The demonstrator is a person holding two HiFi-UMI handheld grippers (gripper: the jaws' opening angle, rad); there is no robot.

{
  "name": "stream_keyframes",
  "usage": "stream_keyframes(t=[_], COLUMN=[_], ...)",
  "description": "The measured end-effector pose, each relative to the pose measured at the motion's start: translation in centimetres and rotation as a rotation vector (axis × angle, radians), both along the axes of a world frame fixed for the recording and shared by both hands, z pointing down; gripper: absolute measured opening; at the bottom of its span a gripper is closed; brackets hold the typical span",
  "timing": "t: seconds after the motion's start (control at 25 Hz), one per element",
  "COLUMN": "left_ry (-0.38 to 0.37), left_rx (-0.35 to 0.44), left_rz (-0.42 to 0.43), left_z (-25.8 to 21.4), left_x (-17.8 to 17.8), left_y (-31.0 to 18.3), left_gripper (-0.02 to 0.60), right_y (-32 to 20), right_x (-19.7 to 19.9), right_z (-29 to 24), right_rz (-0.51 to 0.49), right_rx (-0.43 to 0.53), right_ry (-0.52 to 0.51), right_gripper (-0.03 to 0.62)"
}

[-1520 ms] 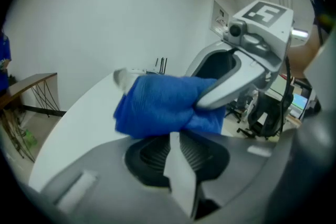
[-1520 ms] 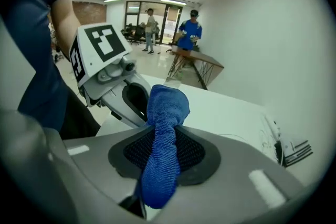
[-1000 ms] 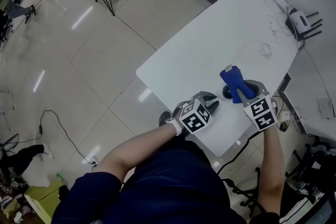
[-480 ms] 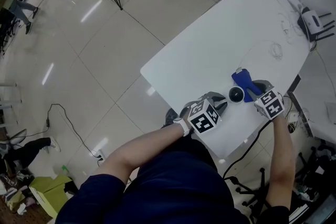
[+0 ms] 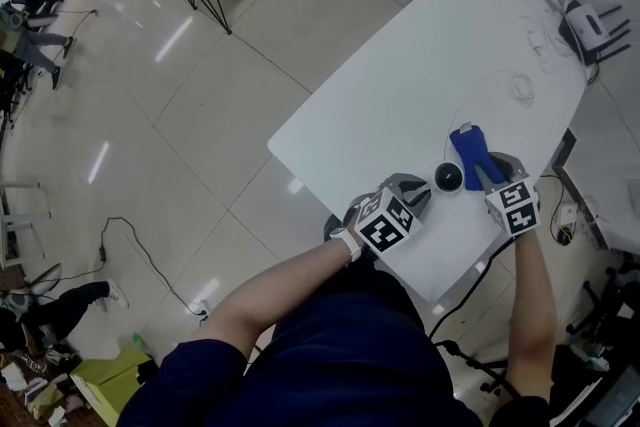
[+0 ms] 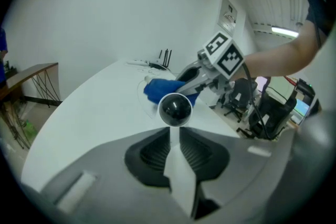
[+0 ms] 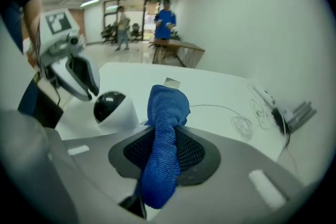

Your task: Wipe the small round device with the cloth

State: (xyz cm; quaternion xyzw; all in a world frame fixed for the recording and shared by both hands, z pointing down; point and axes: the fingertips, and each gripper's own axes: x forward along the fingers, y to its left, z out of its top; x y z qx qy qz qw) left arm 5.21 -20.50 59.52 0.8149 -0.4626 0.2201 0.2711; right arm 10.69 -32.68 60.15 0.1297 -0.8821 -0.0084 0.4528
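The small round device (image 5: pixel 449 178), a white body with a black dome (image 6: pixel 175 109), sits near the front edge of the white table (image 5: pixel 400 105). My left gripper (image 5: pixel 424 196) is shut on a thin white part of the device (image 6: pixel 176 160), just below the dome. My right gripper (image 5: pixel 487 177) is shut on a folded blue cloth (image 7: pixel 164 134). The cloth (image 5: pixel 468 153) sticks out past the jaws and lies just right of the device (image 7: pixel 113 107), close beside the dome. I cannot tell whether it touches.
A white router (image 5: pixel 590 20) with black antennas and a loose white cable (image 5: pixel 520 90) lie at the table's far end. The table edge runs close under both grippers. Two people (image 7: pixel 165 23) stand by a wooden table (image 7: pixel 176 50) far off.
The blue cloth lay over the device's near side a second ago. It now sits to the right of it, with the black dome showing. The left gripper has kept its hold.
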Motion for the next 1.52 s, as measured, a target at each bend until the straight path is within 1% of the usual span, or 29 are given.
stream_keyframes(t=[0.08, 0.16, 0.24, 0.36, 0.44, 0.56, 0.64, 0.8, 0.96, 1.08, 1.16, 1.2, 1.28, 1.36, 1.4, 1.44, 1.52], left_ry=[0.015, 0.029, 0.035, 0.037, 0.036, 0.039, 0.042, 0.050, 0.057, 0.060, 0.065, 0.067, 0.070, 0.071, 0.071, 0.071, 0.072], left_rx=[0.003, 0.002, 0.007, 0.025, 0.036, 0.037, 0.032, 0.018, -0.001, -0.019, -0.028, -0.031, -0.036, -0.042, -0.044, -0.047, -0.050], left_rz=[-0.025, -0.054, -0.071, -0.073, -0.064, -0.039, -0.026, -0.008, 0.007, 0.024, 0.038, 0.043, 0.050, 0.052, 0.050, 0.045, 0.030], left_z=[-0.4, -1.0, -1.6, -2.4, -2.9, -3.3, -3.3, -2.5, -1.6, -0.8, -0.5, -0.4, -0.1, 0.1, 0.2, 0.3, 0.4], left_x=[-0.9, -1.8, -2.6, -3.0, -2.7, -2.0, -1.7, -1.2, -1.0, -0.6, -0.2, 0.0, 0.3, 0.4, 0.4, 0.2, -0.1], left_y=[0.3, 0.6, 0.8, 0.9, 1.1, 1.5, 1.9, 3.1, 3.5, 3.6, 3.7, 3.7, 3.6, 3.5, 3.4, 3.4, 3.3], left_gripper=[0.050, 0.041, 0.041, 0.041, 0.041, 0.041, 0.041, 0.041, 0.040, 0.041, 0.041, 0.041, 0.040, 0.040, 0.041, 0.041, 0.040], right_y=[0.2, 1.3, 3.1, 6.1, 7.6, 8.1, 7.8, 7.9, 8.7, 9.6, 10.2, 10.3, 10.7, 11.0, 11.0, 11.0, 10.6], right_x=[1.1, 1.7, 1.6, 0.1, -1.3, -2.0, -1.4, 1.7, 3.9, 4.7, 5.0, 5.1, 5.0, 5.2, 5.2, 5.0, 5.0], right_z=[-2.8, -6.3, -9.7, -12.6, -12.5, -10.2, -8.8, -7.0, -5.0, -2.5, -0.6, 0.4, 2.2, 3.8, 4.4, 4.6, 4.3], right_rz=[0.185, 0.323, 0.386, 0.419, 0.453, 0.559, 0.673, 0.923, 1.116, 1.216, 1.261, 1.271, 1.261, 1.220, 1.195, 1.173, 1.156], right_rx=[-0.061, -0.112, -0.128, -0.140, -0.145, -0.132, -0.155, -0.207, -0.286, -0.359, -0.397, -0.411, -0.413, -0.386, -0.376, -0.375, -0.387], right_ry=[-0.178, -0.368, -0.529, -0.699, -0.760, -0.780, -0.812, -0.911, -1.001, -1.021, -0.998, -0.969, -0.851, -0.686, -0.619, -0.580, -0.557], right_gripper=[0.107, 0.107, 0.107, 0.107, 0.109, 0.109, 0.109, 0.109, 0.109, 0.109, 0.109, 0.109, 0.109, 0.109, 0.110, 0.110, 0.110])
